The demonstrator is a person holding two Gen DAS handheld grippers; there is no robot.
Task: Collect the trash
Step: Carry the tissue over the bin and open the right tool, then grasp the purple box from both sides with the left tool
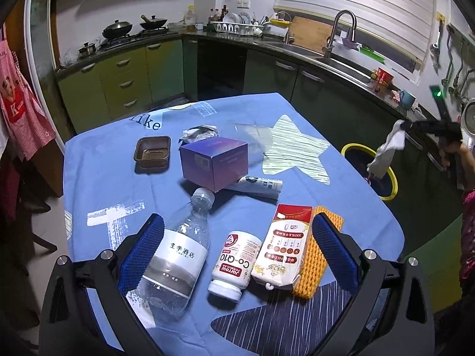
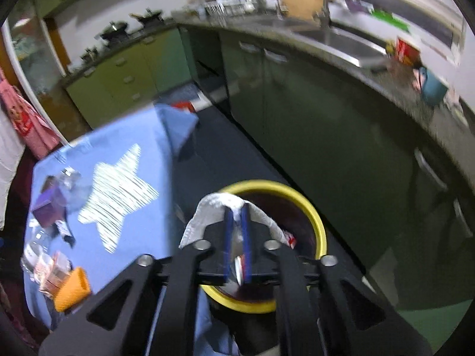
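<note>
My right gripper (image 2: 237, 207) hangs over a yellow-rimmed trash bin (image 2: 314, 222) on the floor beside the table. A white tissue (image 2: 213, 207) is draped over its fingertips, and a narrow gap shows between the pads. In the left wrist view the same tissue (image 1: 389, 148) dangles from the right gripper (image 1: 406, 126) above the bin (image 1: 392, 175). My left gripper (image 1: 237, 237) stands wide open low over the blue tablecloth (image 1: 104, 178). Between its fingers lie a clear water bottle (image 1: 178, 252), a white Co-Q10 bottle (image 1: 234, 261) and a red-and-white packet (image 1: 282, 246).
An orange foam net (image 1: 314, 264) lies under the packet. Farther back sit a purple box (image 1: 213, 163), a brown plastic tray (image 1: 153, 151), a white tube (image 1: 261, 185), a crumpled wrapper (image 1: 199, 133) and clear plastic (image 1: 252, 136). Green kitchen cabinets and a sink counter ring the table.
</note>
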